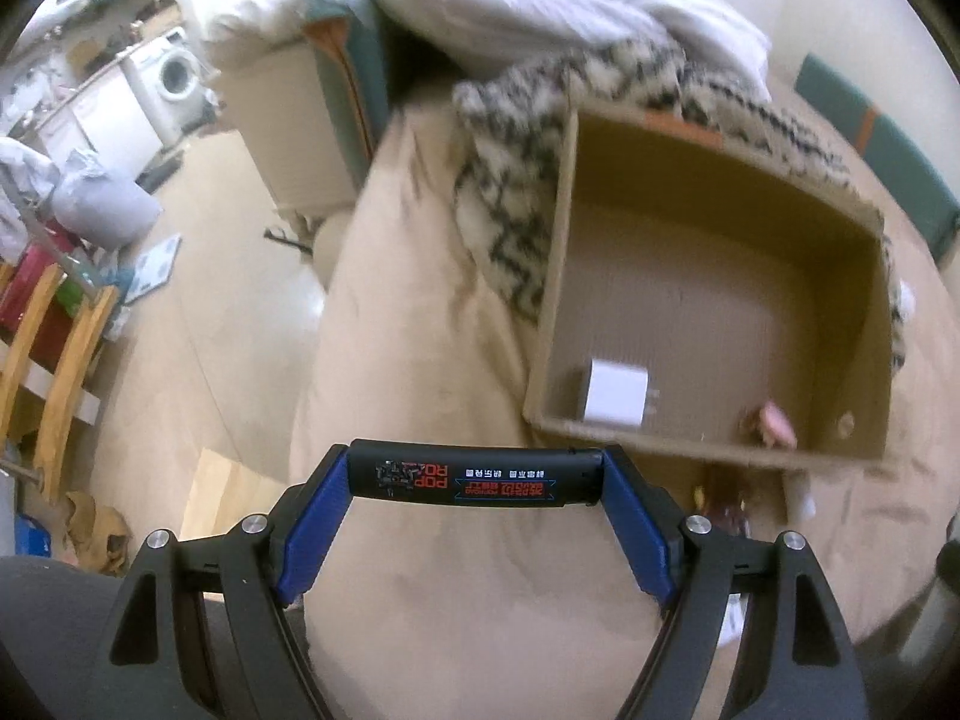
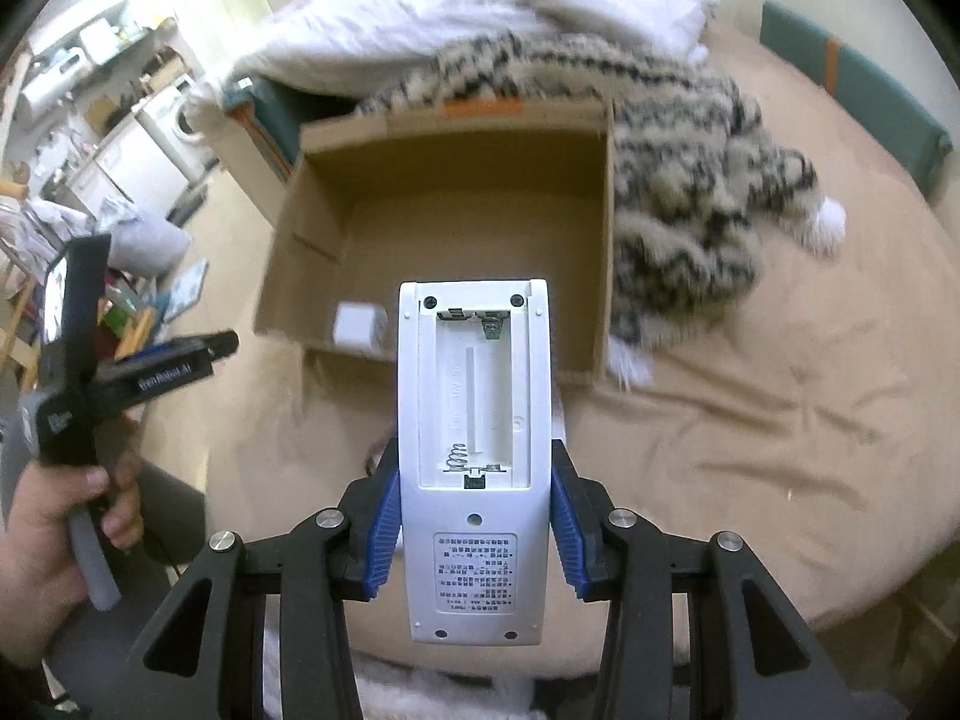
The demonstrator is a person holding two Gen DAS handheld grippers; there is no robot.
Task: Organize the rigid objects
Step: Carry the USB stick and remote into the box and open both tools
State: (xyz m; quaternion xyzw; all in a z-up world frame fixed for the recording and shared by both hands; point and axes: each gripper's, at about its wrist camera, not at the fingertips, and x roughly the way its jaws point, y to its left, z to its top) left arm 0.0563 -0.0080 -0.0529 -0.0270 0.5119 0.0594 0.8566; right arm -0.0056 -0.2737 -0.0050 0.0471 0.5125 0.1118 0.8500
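Beige bedding (image 2: 750, 420) covered the bed, with a cardboard box (image 1: 552, 276) lying open on it and a patterned fuzzy blanket (image 2: 678, 204) bunched at the box's far side. At the left, the left gripper (image 1: 474, 483) stood spread wide, its blue pads pinching a black lighter (image 1: 474, 480) by its two ends, crosswise, at 7 o'clock from the box. Inside the box a white charger (image 1: 615, 401) lay near the front wall, a small pink thing (image 1: 777, 423) at 3 o'clock from it. Further right, the right gripper (image 2: 474, 510) was half closed, clamping a white remote (image 2: 474, 438) by its sides, back upward, battery bay uncovered and empty, its tip toward the box at 12 o'clock.
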